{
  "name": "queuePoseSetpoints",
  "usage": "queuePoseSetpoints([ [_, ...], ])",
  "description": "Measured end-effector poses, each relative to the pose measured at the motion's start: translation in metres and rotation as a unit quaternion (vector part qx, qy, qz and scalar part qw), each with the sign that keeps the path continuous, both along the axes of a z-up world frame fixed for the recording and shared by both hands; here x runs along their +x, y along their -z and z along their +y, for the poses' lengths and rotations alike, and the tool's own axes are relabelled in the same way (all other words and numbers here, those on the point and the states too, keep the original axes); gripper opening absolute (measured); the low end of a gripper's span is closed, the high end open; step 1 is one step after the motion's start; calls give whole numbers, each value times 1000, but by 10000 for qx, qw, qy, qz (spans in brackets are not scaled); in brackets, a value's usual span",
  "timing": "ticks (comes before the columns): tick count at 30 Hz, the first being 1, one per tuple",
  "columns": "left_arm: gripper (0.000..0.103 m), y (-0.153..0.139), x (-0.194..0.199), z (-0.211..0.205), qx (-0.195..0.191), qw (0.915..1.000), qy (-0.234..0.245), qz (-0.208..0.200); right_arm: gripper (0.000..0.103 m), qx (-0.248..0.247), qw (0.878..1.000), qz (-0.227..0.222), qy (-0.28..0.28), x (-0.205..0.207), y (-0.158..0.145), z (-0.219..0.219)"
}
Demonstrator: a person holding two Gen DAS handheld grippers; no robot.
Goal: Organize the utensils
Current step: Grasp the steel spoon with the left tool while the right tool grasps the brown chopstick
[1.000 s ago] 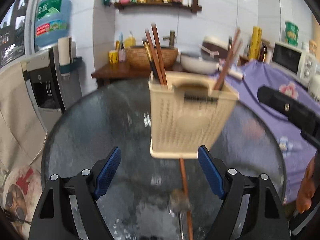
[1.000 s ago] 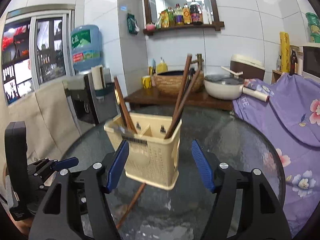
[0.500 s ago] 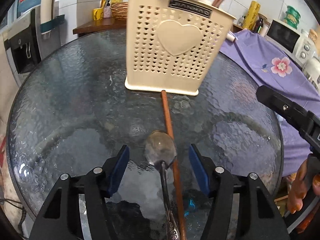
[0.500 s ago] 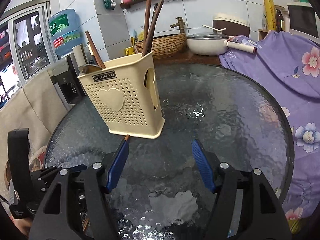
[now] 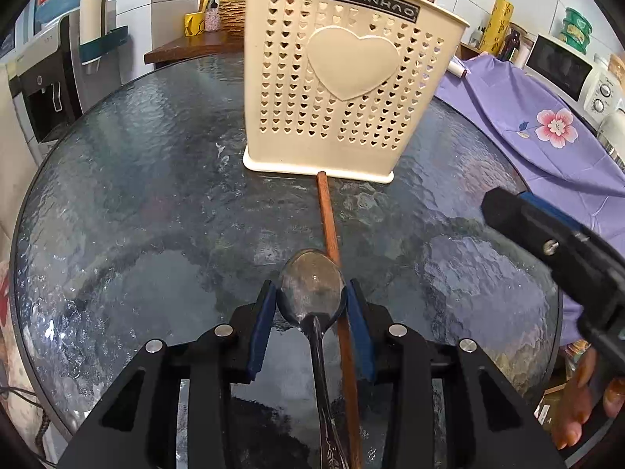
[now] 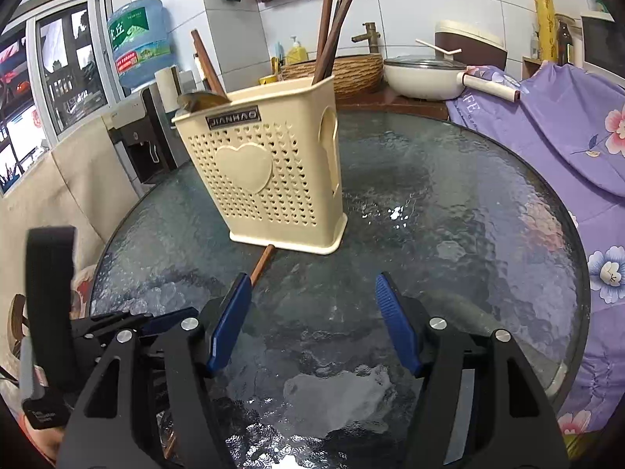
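Note:
A metal spoon (image 5: 310,285) lies on the round glass table (image 5: 136,195) beside a brown wooden chopstick (image 5: 328,219), whose far tip touches the foot of the cream perforated utensil holder (image 5: 343,78). My left gripper (image 5: 310,297) is low over the table. Its jaws are closing, and the blue pads (image 5: 261,324) lie against both sides of the spoon's bowl, with the chopstick also between them. The holder (image 6: 265,179) has several chopsticks and a spoon standing in it. My right gripper (image 6: 312,293) hovers open and empty over bare glass, right of the chopstick (image 6: 261,262).
A purple floral cloth (image 6: 547,136) covers furniture to the right. Behind the table stand a water dispenser (image 6: 136,117) and a wooden counter with a woven basket (image 6: 351,70) and a white pan (image 6: 425,74). A microwave (image 5: 562,66) is at the far right.
Both grippers sank toward the table and tilted down. The left one's jaws narrowed from wide apart to the sides of the spoon's bowl. The right one's jaws kept their width.

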State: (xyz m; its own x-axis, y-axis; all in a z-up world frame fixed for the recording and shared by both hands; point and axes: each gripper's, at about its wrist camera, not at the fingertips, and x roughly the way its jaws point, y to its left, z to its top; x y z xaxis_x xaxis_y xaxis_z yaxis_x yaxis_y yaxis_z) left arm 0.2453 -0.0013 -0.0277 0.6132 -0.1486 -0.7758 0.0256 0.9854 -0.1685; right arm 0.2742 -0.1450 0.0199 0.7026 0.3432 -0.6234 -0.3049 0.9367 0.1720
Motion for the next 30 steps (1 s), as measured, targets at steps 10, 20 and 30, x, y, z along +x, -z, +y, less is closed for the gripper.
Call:
queuePoseSetpoints([
  [10, 36, 0, -7, 45, 29, 9991, -423, -22, 65, -485, 9964, 618, -306, 25, 24, 57],
  [20, 36, 2, -11, 73, 148, 9981, -604, -13, 48, -1118, 9883, 938, -435, 48, 42, 113],
  [30, 37, 3, -10, 74, 261, 9981, -548, -43, 24, -1297, 9845, 1034, -576, 61, 47, 140],
])
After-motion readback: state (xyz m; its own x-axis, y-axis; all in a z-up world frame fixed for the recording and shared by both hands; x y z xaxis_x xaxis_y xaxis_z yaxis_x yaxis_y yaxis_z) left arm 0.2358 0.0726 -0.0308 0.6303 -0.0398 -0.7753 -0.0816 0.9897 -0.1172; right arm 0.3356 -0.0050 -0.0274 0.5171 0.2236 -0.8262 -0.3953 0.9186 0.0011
